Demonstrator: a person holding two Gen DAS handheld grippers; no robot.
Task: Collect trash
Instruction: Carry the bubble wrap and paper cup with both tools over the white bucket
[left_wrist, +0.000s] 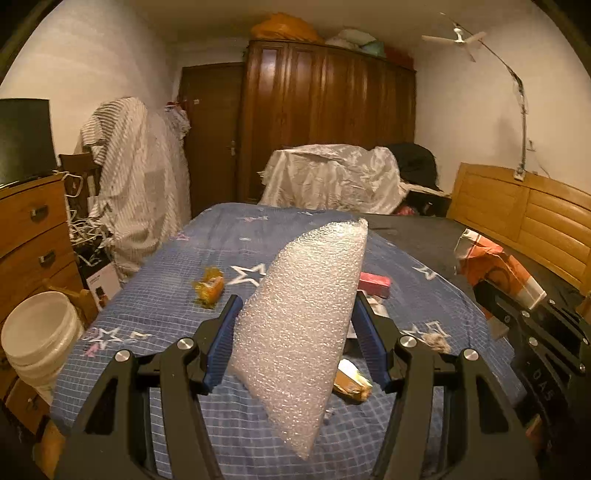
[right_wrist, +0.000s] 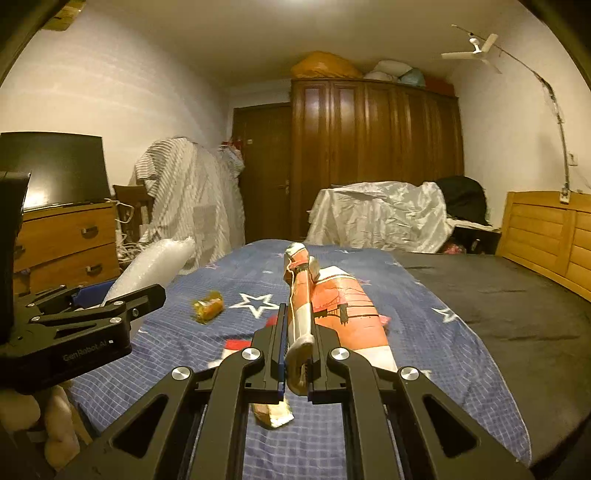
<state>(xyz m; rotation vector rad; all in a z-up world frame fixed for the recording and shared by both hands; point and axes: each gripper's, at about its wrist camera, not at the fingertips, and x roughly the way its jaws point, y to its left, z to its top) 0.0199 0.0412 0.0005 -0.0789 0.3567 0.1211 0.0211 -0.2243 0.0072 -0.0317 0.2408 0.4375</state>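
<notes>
Landmark: bed (left_wrist: 207, 236), blue star-print sheet.

White bucket (left_wrist: 37, 332) sits off the bed's left edge, likely the trash target.

Left gripper (left_wrist: 295, 332): jaws partly open, pinching a bubble wrap bag (left_wrist: 299, 325) lifted over the bed's near end. Clear, puffy, bubbled, tilted with its corner hanging down; looks ready to carry left.

Yellow wrapper (left_wrist: 208, 286) lies on the bed, past the left gripper, untouched. A crumpled tan wrapper (right_wrist: 273, 415) lies on the bed's near end.

Right gripper (right_wrist: 299, 354): jaws nearly closed, clamping the rim of an orange-and-white paper bag (right_wrist: 343, 314) held above the bed's middle, probably as a collection bag. Printed, creased.
</notes>
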